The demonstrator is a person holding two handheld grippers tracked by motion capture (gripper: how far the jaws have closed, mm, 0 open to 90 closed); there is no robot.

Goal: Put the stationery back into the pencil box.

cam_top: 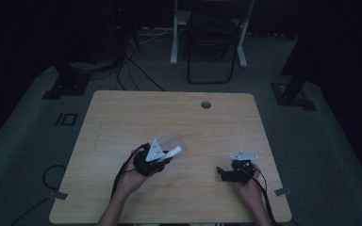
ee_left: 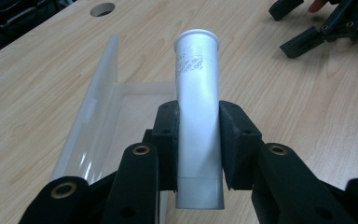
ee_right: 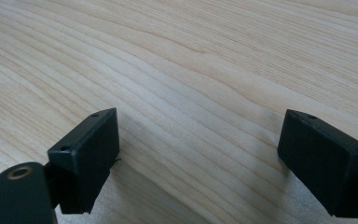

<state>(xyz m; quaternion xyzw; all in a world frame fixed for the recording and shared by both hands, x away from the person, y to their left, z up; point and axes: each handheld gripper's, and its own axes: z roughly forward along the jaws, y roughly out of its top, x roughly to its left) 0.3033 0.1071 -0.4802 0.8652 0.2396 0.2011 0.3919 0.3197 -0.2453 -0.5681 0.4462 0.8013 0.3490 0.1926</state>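
Tube [ee_left: 196, 116], white and cylindrical, clamped at its lower half between the two black jaws of the left gripper [ee_left: 198, 144], flat crimped end toward the camera, round flanged end pointing away, faint print near the far end too small to read. Around it, from largest to smallest: dim room with dark carpeted floor [cam_top: 23, 141], black cables, and the legs of a chair [cam_top: 212, 42] beyond the table. Light wooden table [cam_top: 122, 113] with rounded corners and a round cable hole [cam_top: 206, 104] near the far edge. Two forearms entering from the near edge, left hand [cam_top: 131, 178] and right hand [cam_top: 247, 186] each wrapped around a black gripper. Left gripper held just above the middle of the table, grey three-cornered plate on top, closed firmly on the tube. Right gripper [ee_right: 198, 158] low over the wood near the right side, well apart from the left, jaws spread wide with bare wood grain between them, holding nothing. Clear plastic box [ee_left: 98, 116], long and shallow with a raised transparent wall, lying on the table directly under and just left of the held tube as seen from the left gripper view; whether tube and box touch cannot be told.
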